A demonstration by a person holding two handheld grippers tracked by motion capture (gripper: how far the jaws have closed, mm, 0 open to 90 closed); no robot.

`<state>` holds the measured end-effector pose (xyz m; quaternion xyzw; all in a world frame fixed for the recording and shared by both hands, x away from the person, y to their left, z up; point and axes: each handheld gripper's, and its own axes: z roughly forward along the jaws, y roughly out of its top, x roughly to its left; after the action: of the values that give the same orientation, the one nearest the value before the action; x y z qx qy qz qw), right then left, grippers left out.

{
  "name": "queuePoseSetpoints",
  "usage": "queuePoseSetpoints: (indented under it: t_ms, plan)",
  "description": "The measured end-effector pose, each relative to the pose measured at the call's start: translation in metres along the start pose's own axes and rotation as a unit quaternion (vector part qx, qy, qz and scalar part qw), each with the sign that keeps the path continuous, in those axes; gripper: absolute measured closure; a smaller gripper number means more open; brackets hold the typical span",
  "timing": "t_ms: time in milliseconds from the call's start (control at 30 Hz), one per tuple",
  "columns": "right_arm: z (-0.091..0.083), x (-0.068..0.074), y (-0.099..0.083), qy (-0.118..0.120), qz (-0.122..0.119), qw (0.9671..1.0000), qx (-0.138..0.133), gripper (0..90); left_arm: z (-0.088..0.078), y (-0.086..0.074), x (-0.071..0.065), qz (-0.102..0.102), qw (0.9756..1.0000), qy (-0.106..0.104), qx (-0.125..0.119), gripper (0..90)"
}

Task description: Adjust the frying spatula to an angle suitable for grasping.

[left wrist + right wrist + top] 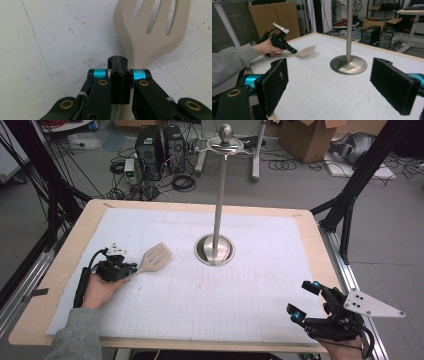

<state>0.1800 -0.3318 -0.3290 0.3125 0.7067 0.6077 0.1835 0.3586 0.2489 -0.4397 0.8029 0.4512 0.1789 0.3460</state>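
The left gripper has its jaws pressed together on the handle of a beige slotted spatula, whose neck runs out from between the pads to a broad blade with three long slots just beyond the tips. In the high view the left gripper sits near the left edge of the table, held by a hand in a grey sleeve, and the spatula points up and to the right from it, its blade low over the white gridded mat; whether the blade touches the mat cannot be told. The right gripper has its two black padded jaws standing wide apart with nothing between them, and past them the mat stretches out to the other hand and the spatula. In the high view the right gripper is at the near right corner of the mat, well apart from the spatula. Between the two, farther back, a metal stand rises from a round dished base and ends in a ball top, the spatula's blade lying to the left of that base. Cables and boxes lie on the floor beyond.
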Motion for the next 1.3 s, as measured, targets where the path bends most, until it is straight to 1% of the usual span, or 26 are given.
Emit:
queuePoseSetpoints:
  t_ms: [67,100,200,233,367,400,433,467,500,533,600,733,767,800,867,933,1000,1067,1200,1233,1300]
  plan:
    - [0.0,-0.001,0.0,0.0,-0.002,1.0,-0.001,14.2,0.0,0.0,-0.001,0.001,1.0,-0.01,0.0,89.9]
    - [0.0,-0.001,0.0,0.0,-0.002,1.0,-0.001,14.2,0.001,0.0,-0.001,-0.002,0.9999,-0.015,-0.001,89.9]
    - [0.0,-0.001,0.0,-0.001,-0.003,1.0,-0.002,14.2,0.0,0.0,-0.004,0.004,0.9997,-0.022,0.001,89.9]
    - [0.0,0.0,0.0,0.001,0.001,1.0,0.001,14.2,0.001,0.001,-0.005,0.0,0.9996,-0.027,0.0,89.9]
    - [0.002,0.0,0.0,0.002,-0.001,1.0,0.003,14.1,0.001,0.0,-0.009,-0.003,0.9991,-0.041,-0.004,89.9]
    - [0.002,0.0,0.0,0.002,0.002,1.0,0.004,14.1,0.001,0.001,-0.01,0.001,0.9989,-0.047,0.0,89.9]
    - [0.003,0.0,0.0,0.001,0.0,1.0,0.004,14.1,0.001,0.001,-0.012,0.001,0.9987,-0.05,0.001,89.9]
    - [0.004,-0.001,0.0,0.001,0.0,1.0,0.003,14.1,0.002,0.001,-0.015,0.007,0.9983,-0.057,0.001,89.9]
    - [0.004,-0.001,-0.001,0.003,0.001,1.0,0.006,14.2,0.003,0.001,-0.018,0.013,0.9981,-0.06,0.002,89.9]
    - [0.005,-0.002,-0.001,0.002,-0.002,1.0,0.005,14.2,0.003,0.002,-0.02,0.017,0.9983,-0.055,0.003,89.9]
    - [0.005,-0.001,-0.001,0.003,0.0,1.0,0.008,14.2,0.002,0.002,-0.022,0.02,0.9983,-0.055,0.008,89.9]
    - [0.006,0.0,0.0,0.003,0.0,1.0,0.009,14.1,0.001,0.001,-0.024,0.018,0.9982,-0.056,0.005,89.9]
    - [0.007,0.0,0.0,0.006,-0.001,0.9999,0.009,14.2,0.001,0.0,-0.025,0.016,0.9981,-0.06,0.005,89.8]
    - [0.007,0.0,0.0,0.006,-0.001,0.9999,0.009,14.2,0.0,0.0,-0.025,0.022,0.9977,-0.063,0.008,89.8]
    - [0.008,-0.001,-0.001,0.007,0.0,0.9999,0.012,14.2,0.0,0.0,-0.026,0.019,0.9972,-0.071,0.011,89.9]
    - [0.009,-0.001,-0.001,0.007,-0.003,0.9999,0.012,14.1,-0.001,-0.001,-0.027,0.019,0.9971,-0.074,0.009,89.9]
    - [0.01,-0.001,-0.002,0.007,-0.001,0.9999,0.014,14.2,-0.002,-0.002,-0.028,0.019,0.9964,-0.081,0.011,89.9]
    - [0.01,-0.001,-0.001,0.008,-0.004,0.9999,0.014,14.2,-0.003,-0.004,-0.029,0.019,0.9957,-0.09,0.009,89.9]
    - [0.011,-0.001,-0.001,0.01,-0.002,0.9998,0.015,14.2,-0.008,-0.007,-0.035,0.03,0.9946,-0.097,0.021,89.9]
    - [0.012,-0.001,-0.001,0.011,-0.004,0.9998,0.014,14.1,-0.009,-0.009,-0.037,0.031,0.994,-0.103,0.021,89.9]
    - [0.013,-0.002,0.0,0.011,-0.005,0.9998,0.014,14.1,-0.011,-0.012,-0.038,0.024,0.9934,-0.111,0.018,89.9]
